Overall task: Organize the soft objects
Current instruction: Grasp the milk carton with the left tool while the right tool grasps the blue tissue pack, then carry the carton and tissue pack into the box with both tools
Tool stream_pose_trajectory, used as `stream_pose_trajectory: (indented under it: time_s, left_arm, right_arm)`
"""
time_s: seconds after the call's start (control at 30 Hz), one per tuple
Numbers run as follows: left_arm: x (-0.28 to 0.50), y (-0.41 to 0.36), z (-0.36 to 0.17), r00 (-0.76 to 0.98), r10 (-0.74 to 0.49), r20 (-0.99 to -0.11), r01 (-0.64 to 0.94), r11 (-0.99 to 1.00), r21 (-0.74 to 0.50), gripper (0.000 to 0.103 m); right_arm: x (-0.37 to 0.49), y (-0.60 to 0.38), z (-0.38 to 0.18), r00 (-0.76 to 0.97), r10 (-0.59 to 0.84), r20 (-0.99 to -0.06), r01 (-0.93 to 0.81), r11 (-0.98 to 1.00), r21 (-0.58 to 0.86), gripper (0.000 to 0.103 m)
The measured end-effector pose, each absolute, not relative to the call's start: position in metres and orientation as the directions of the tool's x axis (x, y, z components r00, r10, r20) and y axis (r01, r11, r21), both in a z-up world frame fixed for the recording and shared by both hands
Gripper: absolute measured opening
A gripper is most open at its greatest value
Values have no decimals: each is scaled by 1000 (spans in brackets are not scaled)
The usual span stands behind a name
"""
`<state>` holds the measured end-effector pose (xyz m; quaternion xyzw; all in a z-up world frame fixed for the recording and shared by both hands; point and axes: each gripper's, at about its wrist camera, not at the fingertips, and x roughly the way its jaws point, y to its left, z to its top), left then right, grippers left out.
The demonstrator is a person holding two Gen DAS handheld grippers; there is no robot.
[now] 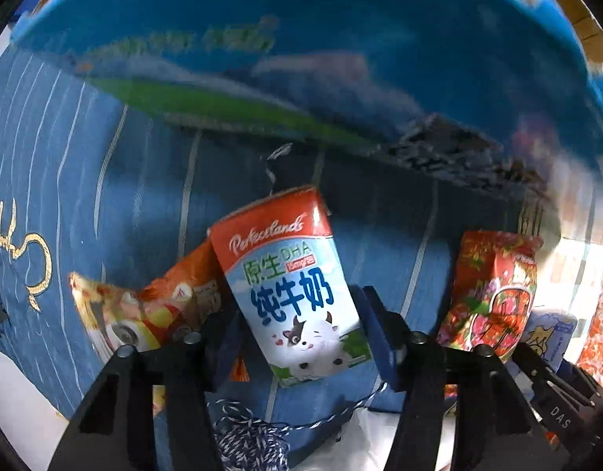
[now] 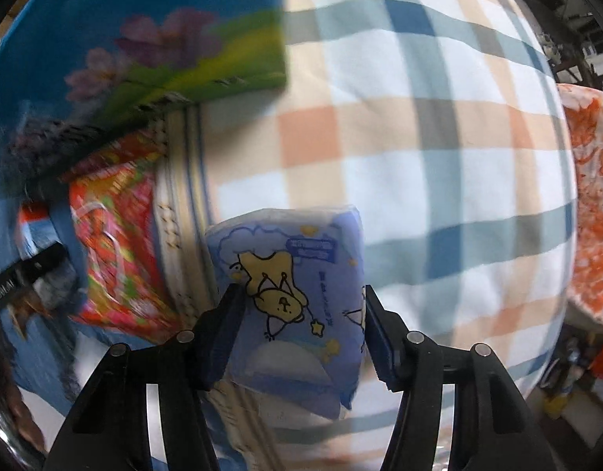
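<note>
My left gripper is shut on a milk carton with a red top and a cartoon cow, held upright over a blue striped cloth. My right gripper is shut on a soft blue tissue pack printed with a yellow cartoon figure, held over a plaid cloth. The tissue pack and the right gripper also show at the right edge of the left wrist view.
An orange snack bag lies left of the carton. A red flowery packet stands to its right, also in the right wrist view. A large blue box fills the back. Blue-white twine lies below. An orange-patterned cloth is at right.
</note>
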<state>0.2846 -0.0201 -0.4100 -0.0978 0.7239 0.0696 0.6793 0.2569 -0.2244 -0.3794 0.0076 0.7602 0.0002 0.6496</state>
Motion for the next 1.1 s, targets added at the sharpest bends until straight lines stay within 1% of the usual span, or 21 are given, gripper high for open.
stream_pose_trajectory:
  time_s: [0.13,0.2,0.23,0.27,0.4,0.5,0.57,0.67,0.7,0.73,0.77,0.8,0.83,0.87,0.97,1.1]
  left_arm:
    - [272,-23,-417,-56,-45,-997,-204,978,-32,48]
    - [262,-21,-421,-59,-42,-997,-188,982,-30,50]
    - [256,-19,-423,-65,-44,-997,-184,982,-32,52]
    - [251,-15,-423,-65,-49,-997,-188,981,-36,54]
    - [243,-1,-432,-71,-116,-991,-266,959,-93,54]
    - [246,0,-442,-56,-136,-989,-289,951,-114,54]
    - [245,-2,-446,-43,-110,-993,-280,955,-94,44]
    - [248,-18,-450,-30,-32,-999,-227,974,-24,43]
    - [247,-21,-450,-23,-27,-999,-226,974,-21,43]
    - [246,-27,-454,-18,-23,-1000,-225,974,-18,43]
    - [243,-31,-455,-12,-16,-1000,-221,975,-13,43]
    - [239,-35,-455,-9,-6,-1000,-218,976,-4,43]
    - [236,-31,-448,-7,0,-1000,-216,976,1,43]
    - [231,-33,-448,0,2,-1000,-215,977,2,43]
    - [212,-43,-437,22,16,-1000,-205,979,11,43]
    - [189,-63,-410,53,16,-998,-191,982,5,43]
  right_arm:
    - [247,-235,-384,-142,39,-989,53,998,32,61]
    - [248,-241,-379,-115,72,-991,74,995,63,68]
    - [245,-245,-379,-107,91,-990,89,993,82,76]
    - [245,-245,-381,-105,108,-989,98,990,98,78]
    - [240,-241,-399,-123,102,-987,93,991,91,78]
    - [233,-235,-413,-161,80,-984,77,995,68,78]
    - [232,-230,-429,-188,79,-979,72,995,66,78]
    - [226,-225,-448,-199,66,-978,57,997,56,77]
    - [230,-213,-455,-194,52,-980,46,998,43,74]
    - [227,-209,-457,-186,40,-982,33,999,35,65]
    - [224,-206,-456,-180,37,-983,22,999,33,50]
    - [221,-202,-457,-177,42,-983,12,999,41,43]
    - [218,-203,-456,-180,48,-983,7,999,48,32]
    - [215,-203,-455,-178,47,-983,-2,999,48,26]
    - [202,-200,-460,-168,46,-985,-23,998,51,18]
    - [183,-207,-470,-164,101,-981,-8,995,104,16]
